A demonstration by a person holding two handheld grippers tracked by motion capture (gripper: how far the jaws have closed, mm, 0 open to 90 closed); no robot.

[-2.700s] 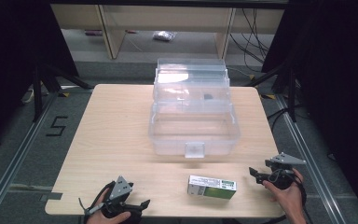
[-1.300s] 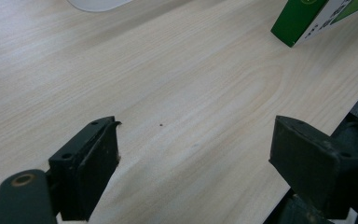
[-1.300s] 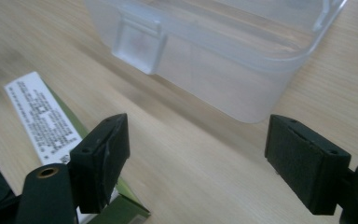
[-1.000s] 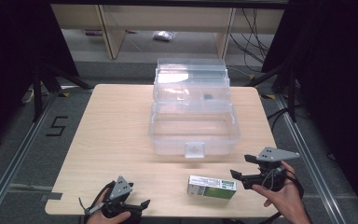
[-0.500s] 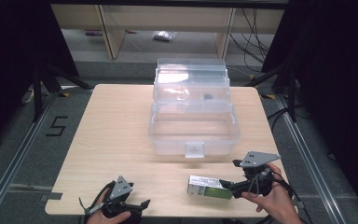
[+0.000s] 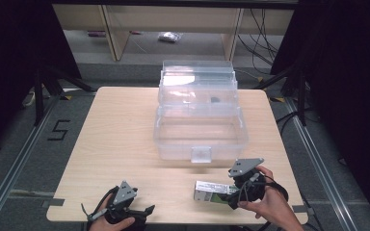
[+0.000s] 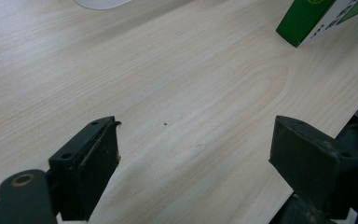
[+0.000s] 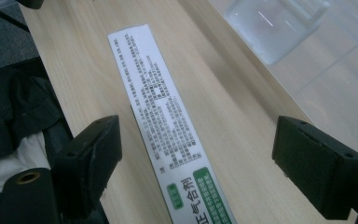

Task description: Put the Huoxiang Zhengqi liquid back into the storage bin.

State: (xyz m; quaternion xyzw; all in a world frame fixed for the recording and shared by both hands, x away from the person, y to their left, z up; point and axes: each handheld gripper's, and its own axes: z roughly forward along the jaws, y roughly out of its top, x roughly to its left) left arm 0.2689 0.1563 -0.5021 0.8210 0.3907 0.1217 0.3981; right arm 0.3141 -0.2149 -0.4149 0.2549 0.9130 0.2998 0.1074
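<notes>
Straddling a small green-and-white printed cardboard box (image 6: pixel 212 192), the right gripper (image 8: pixel 196 163) has its two black jaws spread wide, one on each long side of the box, neither touching it; nothing is gripped yet.

Landmark: large clear plastic storage case with its lid raised (image 6: pixel 200 115), standing mid-table on the pale wood-grain table (image 6: pixel 115 134); its front latch tab (image 6: pixel 201 154) faces the person.

Box: lies flat on the table just in front of the case's front right corner, near the person's edge; white text panel upward in the right gripper view, green end nearest the camera.

Left gripper (image 7: pixel 196 163): jaws apart and empty, over bare table well to the left of the case's front, close to the near table edge; the box's green corner (image 7: pixel 317 21) sits beyond it, well apart.

Risks, as judged:
- box runs slightly skew to the jaws; closing now could twist it or pinch one corner;
- light cardboard may crush under a hard squeeze;
- a grip near one end would let the far end droop or slip;
- box lies close to the near table edge; a nudge could push it off.
</notes>
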